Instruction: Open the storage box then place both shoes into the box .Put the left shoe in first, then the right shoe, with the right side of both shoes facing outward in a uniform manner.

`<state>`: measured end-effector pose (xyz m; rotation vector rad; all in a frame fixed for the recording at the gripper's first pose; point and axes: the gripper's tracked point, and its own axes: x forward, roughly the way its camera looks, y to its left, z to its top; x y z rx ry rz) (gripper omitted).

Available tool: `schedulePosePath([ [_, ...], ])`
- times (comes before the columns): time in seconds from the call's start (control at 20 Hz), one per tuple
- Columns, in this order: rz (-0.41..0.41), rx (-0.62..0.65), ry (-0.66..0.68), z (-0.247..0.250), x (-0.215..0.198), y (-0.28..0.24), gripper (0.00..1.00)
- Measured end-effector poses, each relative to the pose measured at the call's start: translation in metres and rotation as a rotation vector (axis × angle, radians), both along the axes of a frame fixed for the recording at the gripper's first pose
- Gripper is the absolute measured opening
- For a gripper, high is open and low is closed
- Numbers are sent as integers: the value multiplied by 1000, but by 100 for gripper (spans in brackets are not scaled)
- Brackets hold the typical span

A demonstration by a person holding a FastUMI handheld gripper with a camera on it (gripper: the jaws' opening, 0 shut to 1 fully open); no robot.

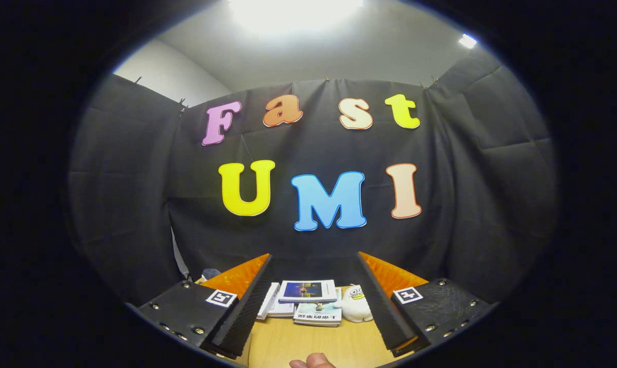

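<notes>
Gripper [313, 291] spread wide, ribbed black fingers [242, 312] gripping nothing, stacked glossy books [308, 299] at 12 o'clock between them, white plush toy [357, 304] at 1 o'clock, smooth wooden table [308, 342].

Recording booth, likely in a lab: black cloth wall [134, 204] clipped along its top edge, plain ceiling with bright lamp [293, 10], wooden table [308, 342] holding stacked books [308, 299] and a plush toy [357, 304].

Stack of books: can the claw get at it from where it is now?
Probably yes. The claw is open and empty, the books lie just ahead between its fingers on the wooden table, with nothing between; a white plush toy sits right beside them.
</notes>
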<state>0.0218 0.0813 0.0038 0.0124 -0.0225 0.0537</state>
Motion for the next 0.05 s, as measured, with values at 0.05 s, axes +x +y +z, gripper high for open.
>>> schedulePosePath([
  [0.05, -1, 5, 5, -1, -1, -3, 96],
])
